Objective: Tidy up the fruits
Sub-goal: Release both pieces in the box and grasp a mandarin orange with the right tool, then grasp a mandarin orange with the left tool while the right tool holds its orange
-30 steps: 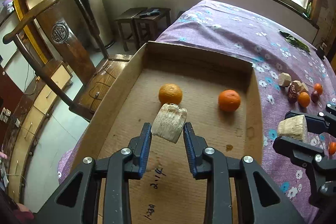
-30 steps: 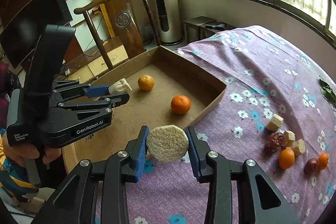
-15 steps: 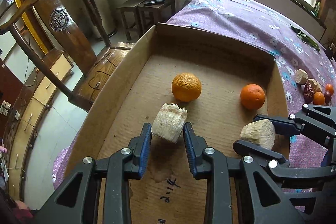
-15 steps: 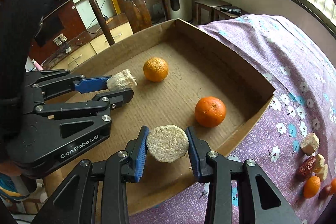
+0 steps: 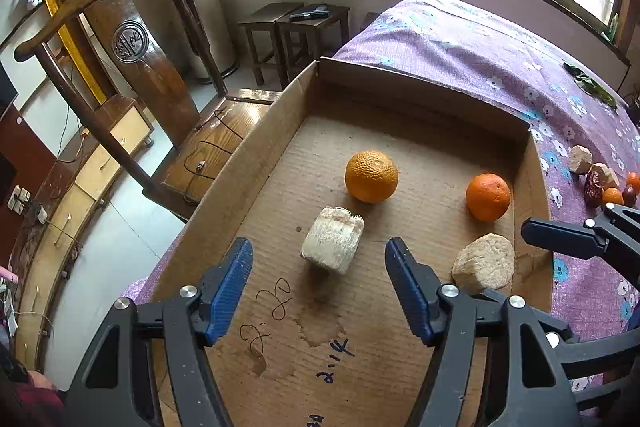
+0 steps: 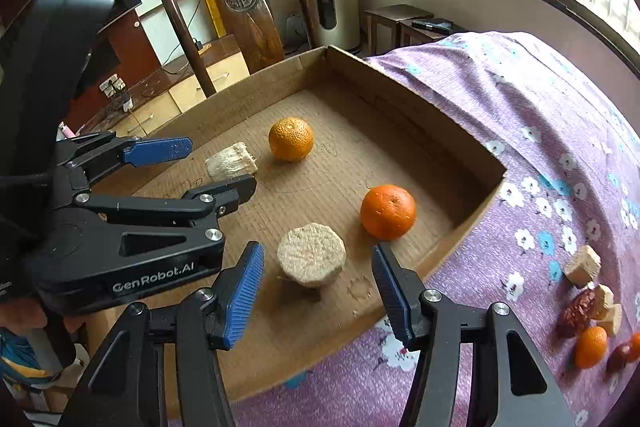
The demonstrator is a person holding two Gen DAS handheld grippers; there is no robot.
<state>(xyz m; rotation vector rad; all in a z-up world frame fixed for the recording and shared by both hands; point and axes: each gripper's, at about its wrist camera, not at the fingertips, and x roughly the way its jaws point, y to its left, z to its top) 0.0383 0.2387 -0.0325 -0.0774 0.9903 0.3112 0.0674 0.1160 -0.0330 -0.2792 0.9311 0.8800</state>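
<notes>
Reading "GenRobot.AI" in white along its black body, the left gripper point(image 6: 208, 167) at the left of the right-wrist frame has its jaws spread around a pale fibrous chunk point(image 5: 332, 246) lying free on the box point(image 5: 256, 163) floor, where pen scrawls near "2.1" show at lower centre. The right gripper point(image 6: 318, 293), jaws also spread, frames a round cut chunk point(image 6: 311, 254) resting mid-frame beside a smooth orange point(image 6: 388, 212); a dimpled orange point(image 6: 291, 139) sits above.

Both grippers point(image 5: 319, 281) point(image 6: 318, 293) apparently now open.
</notes>
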